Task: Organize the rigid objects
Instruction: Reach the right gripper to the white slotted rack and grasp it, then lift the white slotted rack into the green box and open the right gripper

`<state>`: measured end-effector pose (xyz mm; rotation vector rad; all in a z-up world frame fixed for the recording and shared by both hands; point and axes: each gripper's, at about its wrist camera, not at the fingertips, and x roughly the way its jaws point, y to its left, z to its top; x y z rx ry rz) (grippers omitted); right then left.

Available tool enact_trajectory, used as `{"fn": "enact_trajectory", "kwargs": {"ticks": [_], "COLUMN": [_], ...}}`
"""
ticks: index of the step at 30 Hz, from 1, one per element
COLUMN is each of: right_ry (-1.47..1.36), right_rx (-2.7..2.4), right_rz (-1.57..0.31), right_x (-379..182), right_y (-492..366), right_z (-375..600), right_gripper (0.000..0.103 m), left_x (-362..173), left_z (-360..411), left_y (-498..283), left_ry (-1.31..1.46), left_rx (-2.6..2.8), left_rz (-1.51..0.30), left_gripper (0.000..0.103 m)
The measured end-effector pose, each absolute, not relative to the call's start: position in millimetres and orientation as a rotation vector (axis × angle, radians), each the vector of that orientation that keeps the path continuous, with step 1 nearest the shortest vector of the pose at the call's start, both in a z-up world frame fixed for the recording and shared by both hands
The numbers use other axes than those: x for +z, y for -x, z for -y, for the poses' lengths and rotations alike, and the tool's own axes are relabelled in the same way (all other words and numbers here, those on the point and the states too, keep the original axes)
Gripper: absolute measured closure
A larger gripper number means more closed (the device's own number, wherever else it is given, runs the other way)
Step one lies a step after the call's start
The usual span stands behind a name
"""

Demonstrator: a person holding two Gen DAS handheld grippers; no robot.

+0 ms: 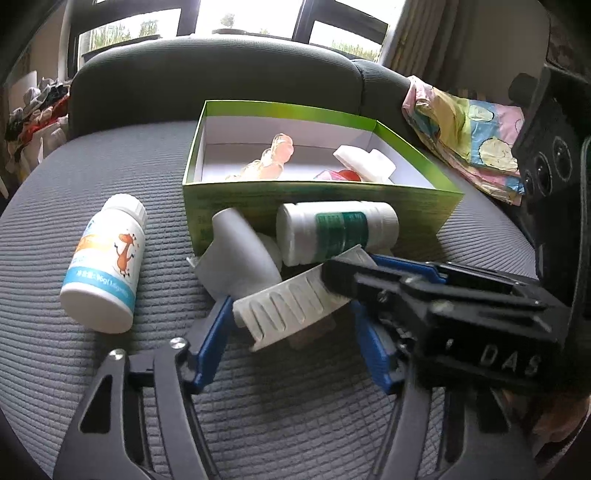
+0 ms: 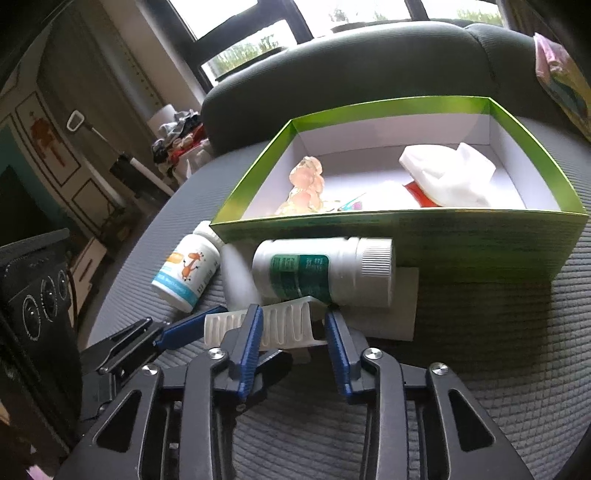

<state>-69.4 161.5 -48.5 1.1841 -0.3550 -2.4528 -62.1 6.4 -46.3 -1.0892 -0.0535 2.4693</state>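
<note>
1. Room: a window (image 1: 251, 18) is letting daylight in behind the dark grey backrest (image 1: 214, 74). At far left a pile of clothes (image 1: 33, 107) is lying.
2. Surface: a grey ribbed cushion (image 1: 295, 406) is bearing every item.
3. A white bottle (image 1: 105, 266) is lying on its side, well left of the box. It is showing an orange cartoon animal and a blue band. Only "96g" is reading clearly; the other characters are too small to tell.
4. A white tube (image 1: 240, 251) is leaning between the two bottles.
5. The left gripper (image 1: 291, 304) is straddling the white slotted piece (image 1: 284, 306) lengthwise. One blue finger is touching the piece's left end; whether the far pad is pressing cannot be told.
6. The slotted piece, the task's thing, is lying just in front of the box, outside it.
7. A green-label bottle (image 1: 336, 232) is lying on its side against the front wall of the green box (image 1: 406, 206); its print is too blurred to read. The box is holding a translucent orange item (image 1: 277, 147) and white blocks (image 1: 365, 158).
8. The right gripper (image 2: 292, 313) is clamping the slotted piece's right end. Its body is showing the raised letters "DAS".
9. At far right a patterned bag (image 1: 461, 129) is resting on the backrest.
</note>
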Motion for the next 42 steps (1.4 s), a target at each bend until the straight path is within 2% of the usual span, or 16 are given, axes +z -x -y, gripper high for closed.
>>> {"fn": "enact_trajectory", "kwargs": {"ticks": [4,23,30,35,42], "right_ry": [-1.185,-1.070,-0.980,-0.926,-0.925], "right_rx": [-2.468,-2.498,-2.537,-2.584,-2.614], "right_rz": [0.395,0.459,0.446,0.400,0.407], "right_x": [-47.1,-12.9,17.3,37.1,42.8], "right_y": [63.1,38.3,57.6,84.1,129.4], "right_z": [-172.2,-183.1,-188.6,-192.0,-202.3], "right_gripper": [0.073,0.073,0.073,0.073,0.073], "left_x": [-44.1,-9.3,15.5,33.2,37.5], "left_z": [-8.0,-13.6,-14.1,-23.0,-31.7], "left_y": [54.5,34.4,58.3,81.8,136.4], "left_ry": [1.072,0.938,0.863,0.808,0.820], "left_rx": [2.448,2.478,2.487,2.512,2.488], "left_rz": [0.050,0.054,0.109,0.078,0.104], "left_gripper": [0.049,0.049,0.049,0.049,0.048]}}
